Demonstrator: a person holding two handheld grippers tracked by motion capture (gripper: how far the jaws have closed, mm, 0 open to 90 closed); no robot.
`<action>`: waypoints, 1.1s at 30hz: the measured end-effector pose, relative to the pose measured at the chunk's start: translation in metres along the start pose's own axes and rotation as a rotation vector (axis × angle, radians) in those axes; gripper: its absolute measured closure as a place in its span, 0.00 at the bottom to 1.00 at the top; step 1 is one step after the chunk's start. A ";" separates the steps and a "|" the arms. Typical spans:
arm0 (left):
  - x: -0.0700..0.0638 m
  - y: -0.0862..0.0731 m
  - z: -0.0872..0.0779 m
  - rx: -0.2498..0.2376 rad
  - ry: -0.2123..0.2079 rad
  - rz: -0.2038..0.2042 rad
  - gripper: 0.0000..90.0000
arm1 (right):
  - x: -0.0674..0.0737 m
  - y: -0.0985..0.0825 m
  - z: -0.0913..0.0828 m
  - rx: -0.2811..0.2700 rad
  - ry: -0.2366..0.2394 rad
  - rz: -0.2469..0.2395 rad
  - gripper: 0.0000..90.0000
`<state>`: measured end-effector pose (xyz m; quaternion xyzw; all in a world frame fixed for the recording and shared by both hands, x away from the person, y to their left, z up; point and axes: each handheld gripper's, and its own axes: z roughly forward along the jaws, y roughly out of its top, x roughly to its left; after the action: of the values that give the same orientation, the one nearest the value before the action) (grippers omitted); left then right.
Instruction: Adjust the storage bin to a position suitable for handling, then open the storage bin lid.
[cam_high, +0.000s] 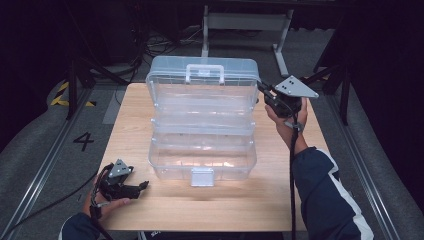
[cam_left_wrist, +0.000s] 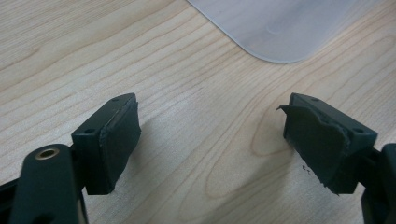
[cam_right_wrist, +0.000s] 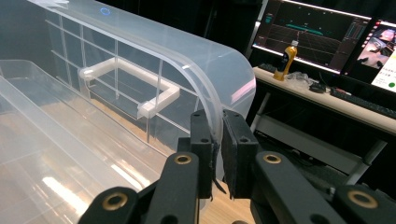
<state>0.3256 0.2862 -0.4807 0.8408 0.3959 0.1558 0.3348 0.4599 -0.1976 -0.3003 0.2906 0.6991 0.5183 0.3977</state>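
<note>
Clear plastic box (cam_high: 202, 127) at centre of frame on the table (cam_high: 280, 200), open, lid (cam_high: 205, 75) stood up toward the upper centre, white handle (cam_high: 205, 73) on the lid's top, white latch (cam_high: 202, 176) on the lower front wall. Tiered trays apparently fanned out inside; exact count hard to read through the clear walls.

Right gripper (cam_high: 265, 95) at right of centre, at the lid's right edge. In the right gripper view, jaws closed to a narrow slit on the curved lid rim (cam_right_wrist: 215, 126), rim pinched between the pads.

Left gripper (cam_high: 142, 186) at lower left, resting low over bare wood, apart from the box. In the left gripper view, jaws wide apart, nothing between them, box corner (cam_left_wrist: 275, 28) at upper right.

Handling judgement: light, thin-walled, stiff but likely to flex and to crack if twisted; smooth surface, slippery under a shallow pinch. Lid hinged, so free to swing. Best holds: lid rim near a corner, the handle, or the latch tab.
</note>
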 end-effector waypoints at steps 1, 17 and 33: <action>0.000 0.000 0.000 0.002 0.006 -0.002 0.20 | -0.001 0.000 0.001 0.002 0.001 -0.001 0.93; -0.002 0.000 0.000 0.007 0.002 -0.021 0.19 | -0.013 0.006 0.014 0.035 0.034 0.000 0.93; -0.003 0.000 0.002 -0.004 0.020 -0.023 0.18 | -0.018 0.009 0.021 0.055 0.045 0.007 0.93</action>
<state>0.3247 0.2831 -0.4816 0.8339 0.4087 0.1609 0.3342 0.4872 -0.1993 -0.2905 0.2920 0.7207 0.5068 0.3722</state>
